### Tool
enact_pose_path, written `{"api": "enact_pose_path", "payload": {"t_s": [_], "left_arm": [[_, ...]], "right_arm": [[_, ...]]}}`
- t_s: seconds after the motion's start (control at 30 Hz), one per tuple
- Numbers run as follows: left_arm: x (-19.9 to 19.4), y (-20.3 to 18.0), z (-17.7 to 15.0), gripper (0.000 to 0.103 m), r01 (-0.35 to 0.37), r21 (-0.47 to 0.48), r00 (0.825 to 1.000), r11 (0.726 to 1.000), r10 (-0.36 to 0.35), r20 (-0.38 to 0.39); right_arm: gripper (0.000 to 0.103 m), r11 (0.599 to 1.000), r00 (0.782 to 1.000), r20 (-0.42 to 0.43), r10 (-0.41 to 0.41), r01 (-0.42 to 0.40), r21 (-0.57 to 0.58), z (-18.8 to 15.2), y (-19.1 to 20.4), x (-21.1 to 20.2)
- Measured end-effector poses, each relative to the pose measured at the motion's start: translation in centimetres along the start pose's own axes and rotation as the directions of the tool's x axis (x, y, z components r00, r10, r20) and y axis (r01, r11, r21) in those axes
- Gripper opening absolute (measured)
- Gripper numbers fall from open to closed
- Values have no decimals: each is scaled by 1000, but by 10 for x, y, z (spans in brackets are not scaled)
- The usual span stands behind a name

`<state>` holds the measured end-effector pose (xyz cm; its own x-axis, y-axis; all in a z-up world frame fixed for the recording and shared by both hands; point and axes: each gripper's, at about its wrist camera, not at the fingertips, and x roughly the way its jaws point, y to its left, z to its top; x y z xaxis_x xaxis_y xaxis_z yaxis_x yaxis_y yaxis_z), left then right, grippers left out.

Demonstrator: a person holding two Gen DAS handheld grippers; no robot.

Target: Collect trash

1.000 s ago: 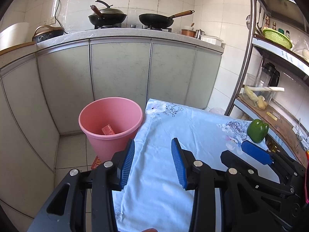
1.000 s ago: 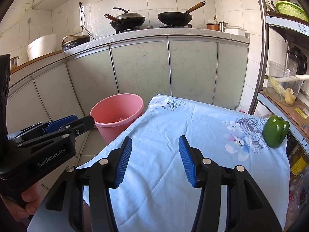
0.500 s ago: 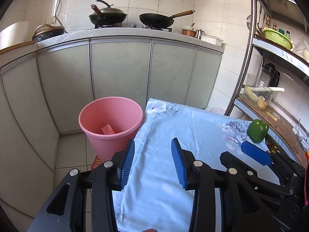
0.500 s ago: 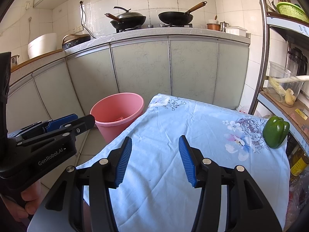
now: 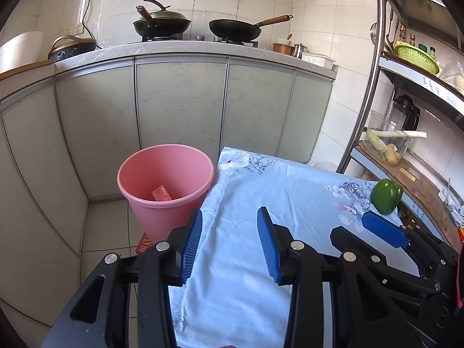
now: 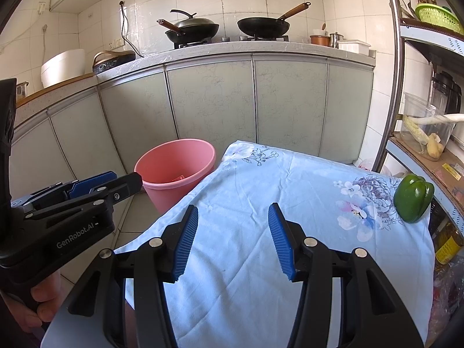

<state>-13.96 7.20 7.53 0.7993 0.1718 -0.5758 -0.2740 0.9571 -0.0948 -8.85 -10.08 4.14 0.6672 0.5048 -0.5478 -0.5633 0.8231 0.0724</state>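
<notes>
One red wrapper point(image 5: 161, 193) (flat, crumpled) inside pink bucket point(image 5: 150, 217), left gripper point(image 5: 229, 240) and right gripper point(image 6: 233, 239) released

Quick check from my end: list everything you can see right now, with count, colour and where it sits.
bucket: 1, pink, on the floor left of the table
wrapper: 1, red, inside the bucket
packet: 1, red, on the floor by the bucket
pepper: 1, green, table's right edge
tablecloth: 1, light blue floral, over the table
pans: 2, black, on the stove
left gripper: open, empty
right gripper: open, empty
</notes>
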Motion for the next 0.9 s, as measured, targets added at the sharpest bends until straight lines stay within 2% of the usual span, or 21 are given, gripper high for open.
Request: {"api": "enact_pose_path", "payload": {"t_s": [0.9], "left_arm": [[7,6,2,39,15,0,1000,1000,-15,-15]], "right_arm": [[51,1000,1000,-21,-2,2,-10,0,0,7]]}}
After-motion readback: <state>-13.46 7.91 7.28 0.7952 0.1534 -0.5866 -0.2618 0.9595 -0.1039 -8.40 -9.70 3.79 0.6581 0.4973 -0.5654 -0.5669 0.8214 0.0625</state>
